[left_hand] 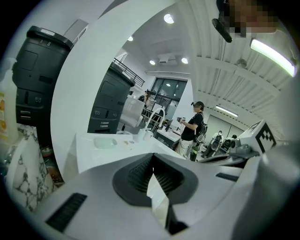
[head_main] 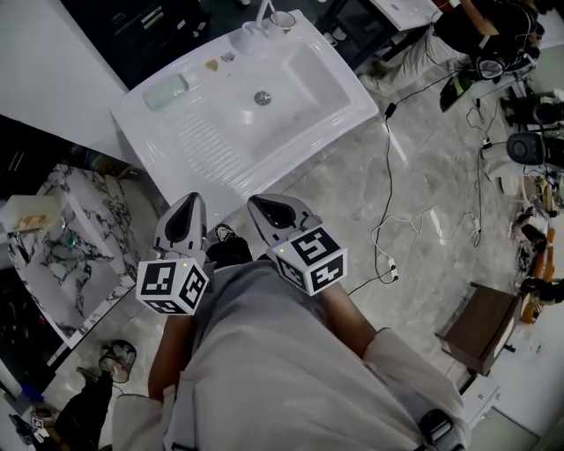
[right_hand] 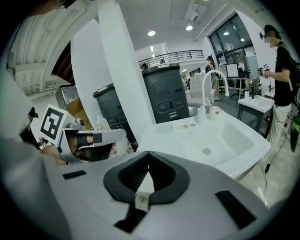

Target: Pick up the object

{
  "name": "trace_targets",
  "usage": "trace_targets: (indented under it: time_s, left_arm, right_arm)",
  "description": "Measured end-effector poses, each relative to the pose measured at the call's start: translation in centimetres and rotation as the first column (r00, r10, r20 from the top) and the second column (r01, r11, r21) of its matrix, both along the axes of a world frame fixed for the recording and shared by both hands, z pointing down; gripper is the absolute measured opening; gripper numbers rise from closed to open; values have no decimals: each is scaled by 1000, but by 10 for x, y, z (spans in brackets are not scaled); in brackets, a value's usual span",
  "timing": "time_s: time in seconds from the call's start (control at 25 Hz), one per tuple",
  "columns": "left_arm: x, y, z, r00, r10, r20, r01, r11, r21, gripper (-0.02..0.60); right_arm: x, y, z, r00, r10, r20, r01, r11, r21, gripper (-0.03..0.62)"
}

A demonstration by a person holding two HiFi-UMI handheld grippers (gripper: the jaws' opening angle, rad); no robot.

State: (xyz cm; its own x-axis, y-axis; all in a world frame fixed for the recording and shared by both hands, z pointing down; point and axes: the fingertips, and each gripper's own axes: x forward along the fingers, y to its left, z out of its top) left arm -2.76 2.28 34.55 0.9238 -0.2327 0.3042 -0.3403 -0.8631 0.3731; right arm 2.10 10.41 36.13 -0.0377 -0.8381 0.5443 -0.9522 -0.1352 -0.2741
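Observation:
A white sink unit [head_main: 339,84] stands ahead of me, seen also in the right gripper view as the sink unit [right_hand: 243,145]. On its ledge lie a pale green soap bar [head_main: 166,91] and two small bits [head_main: 211,63]; a mug [head_main: 282,19] stands by the tap [right_hand: 213,77]. Both grippers are held close to my body, short of the sink's near edge. My left gripper [head_main: 187,204] is shut with nothing in it, jaws meeting at the tips of the left gripper [left_hand: 153,157]. My right gripper [head_main: 269,204] is likewise shut and empty, tips of the right gripper [right_hand: 148,154] touching.
A marble-patterned stand [head_main: 79,238] is at my left. Cables [head_main: 388,176] trail over the tiled floor right of the sink, and a brown box [head_main: 480,326] sits further right. A person [left_hand: 192,126] stands beyond the sink. Dark cabinets [right_hand: 164,91] back the sink.

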Motion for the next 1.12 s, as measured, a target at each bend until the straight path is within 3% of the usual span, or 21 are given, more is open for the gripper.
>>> trace_targets:
  time_s: [0.52,0.8,1.12]
  left_arm:
    - [6,-35,-7,997,-75,-29,75,997,-8,8]
    - [3,-62,-8,982,-184,-35,183,983,-30,8]
    - [19,-78,-15,972,-232,-26,233,972,15,8]
  right_arm:
    - [10,-54,-17,994,-108,-17,108,993,36,11]
    - [30,-82,-30,982,-176,-76,179,983,45,9]
    - [57,-113,-39,962,-246,-121,254,966,52,11]
